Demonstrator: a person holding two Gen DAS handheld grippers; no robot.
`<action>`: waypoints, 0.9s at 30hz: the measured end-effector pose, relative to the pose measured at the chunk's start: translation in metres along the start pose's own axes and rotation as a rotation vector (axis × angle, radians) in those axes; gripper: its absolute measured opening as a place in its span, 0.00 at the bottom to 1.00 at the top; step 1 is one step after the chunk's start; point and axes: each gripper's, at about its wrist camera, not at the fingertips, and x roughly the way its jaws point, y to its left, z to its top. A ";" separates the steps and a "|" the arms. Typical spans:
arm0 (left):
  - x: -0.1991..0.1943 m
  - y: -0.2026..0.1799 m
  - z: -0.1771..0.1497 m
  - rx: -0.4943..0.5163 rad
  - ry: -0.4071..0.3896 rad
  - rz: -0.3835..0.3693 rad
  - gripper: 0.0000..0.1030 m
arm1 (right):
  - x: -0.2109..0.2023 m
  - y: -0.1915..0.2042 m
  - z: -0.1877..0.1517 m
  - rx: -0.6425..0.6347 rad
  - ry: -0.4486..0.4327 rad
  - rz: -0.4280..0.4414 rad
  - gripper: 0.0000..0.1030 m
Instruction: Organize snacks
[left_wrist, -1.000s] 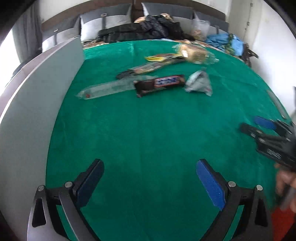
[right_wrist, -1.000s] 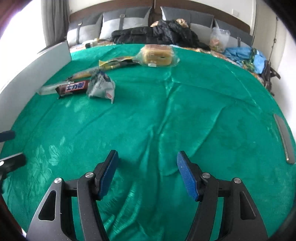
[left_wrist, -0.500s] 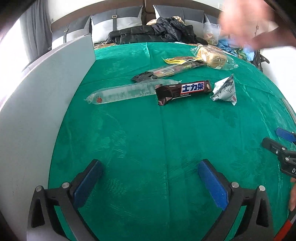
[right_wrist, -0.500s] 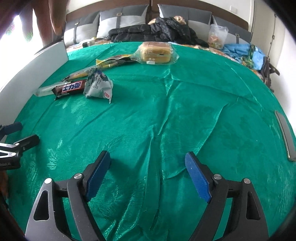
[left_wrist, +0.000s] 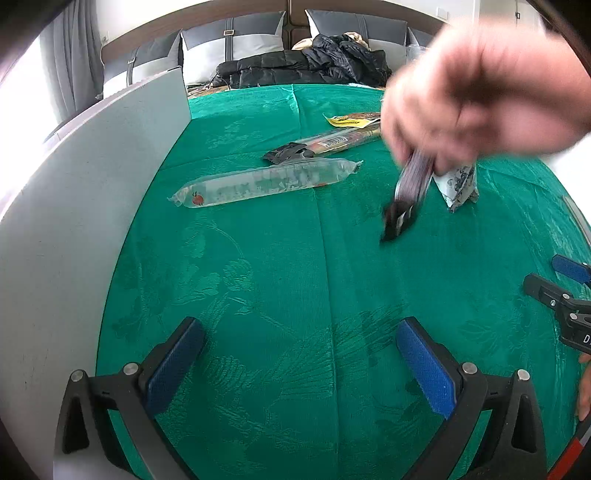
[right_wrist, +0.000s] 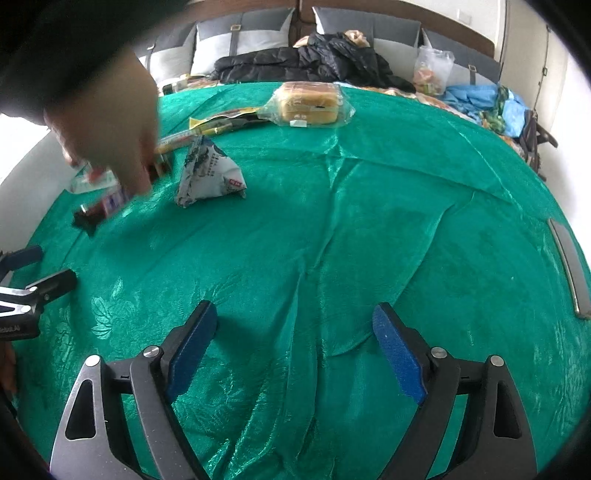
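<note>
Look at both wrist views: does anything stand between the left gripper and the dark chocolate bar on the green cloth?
Yes. A bare hand reaches in from above and holds the chocolate bar by its upper end, beside the triangular packet. The cloth between the open left gripper and the bar is bare.

Black jacket (right_wrist: 314, 59) against grey pillows (right_wrist: 236, 40) (green cloth (right_wrist: 369, 221) below).

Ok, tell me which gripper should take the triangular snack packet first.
Right, probably. The triangular packet lies nearer the right gripper, whose jaws are opening with nothing between them. From the left gripper it sits far off to the side, and a bare hand holding a dark bar crosses that path.
</note>
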 end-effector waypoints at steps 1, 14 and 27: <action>0.000 0.000 0.001 0.000 0.000 0.000 1.00 | 0.000 0.000 0.000 0.000 0.000 0.000 0.87; 0.001 0.000 0.001 0.001 0.000 0.001 1.00 | 0.000 0.000 0.000 0.003 0.001 0.002 0.87; 0.003 0.014 0.101 0.138 0.005 -0.020 0.99 | 0.000 0.000 0.000 0.004 0.001 0.001 0.88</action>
